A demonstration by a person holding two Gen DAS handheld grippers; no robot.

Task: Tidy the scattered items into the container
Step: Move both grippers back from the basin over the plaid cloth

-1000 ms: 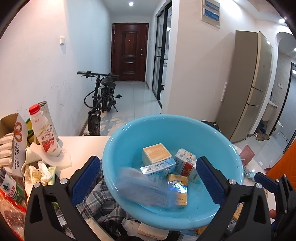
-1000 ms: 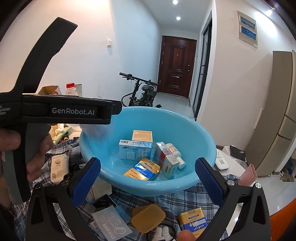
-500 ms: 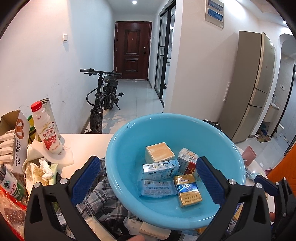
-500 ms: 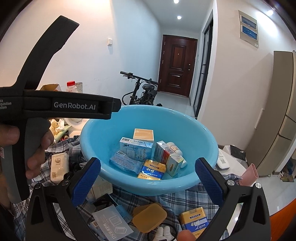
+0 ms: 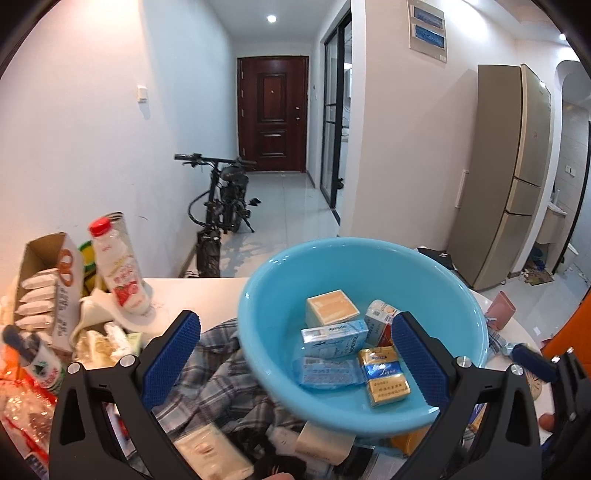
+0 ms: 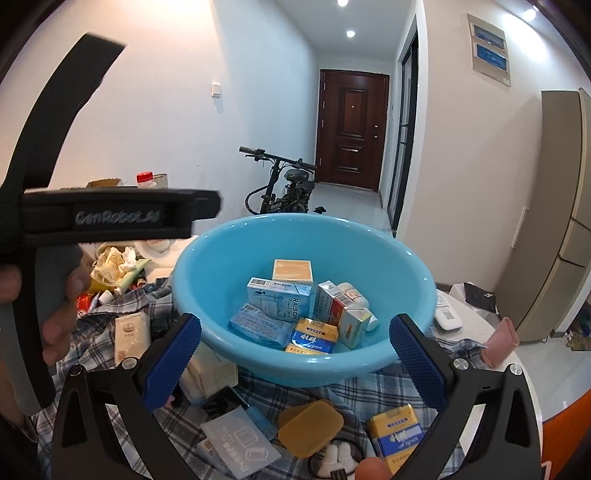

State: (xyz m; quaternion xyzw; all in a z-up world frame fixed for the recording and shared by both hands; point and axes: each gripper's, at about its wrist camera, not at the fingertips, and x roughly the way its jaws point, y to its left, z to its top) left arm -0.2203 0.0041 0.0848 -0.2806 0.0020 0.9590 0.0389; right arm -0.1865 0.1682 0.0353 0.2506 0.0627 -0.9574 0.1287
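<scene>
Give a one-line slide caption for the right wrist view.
Open right hand-held gripper faces a blue basin of small boxes; more items lie on the plaid cloth.

White walls [image 5: 92, 147], pale tiled floor [image 5: 288, 206], dark wooden door [image 5: 272, 114], parked bicycle [image 5: 221, 206], beige fridge [image 5: 513, 173], recessed ceiling lights [image 6: 349, 34].

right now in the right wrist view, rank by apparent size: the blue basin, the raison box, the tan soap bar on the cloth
1. Blue basin, by far the largest.
2 and 3. Raison box and tan soap bar look alike; the soap bar lies nearer the camera, so I won't rank them.
</scene>
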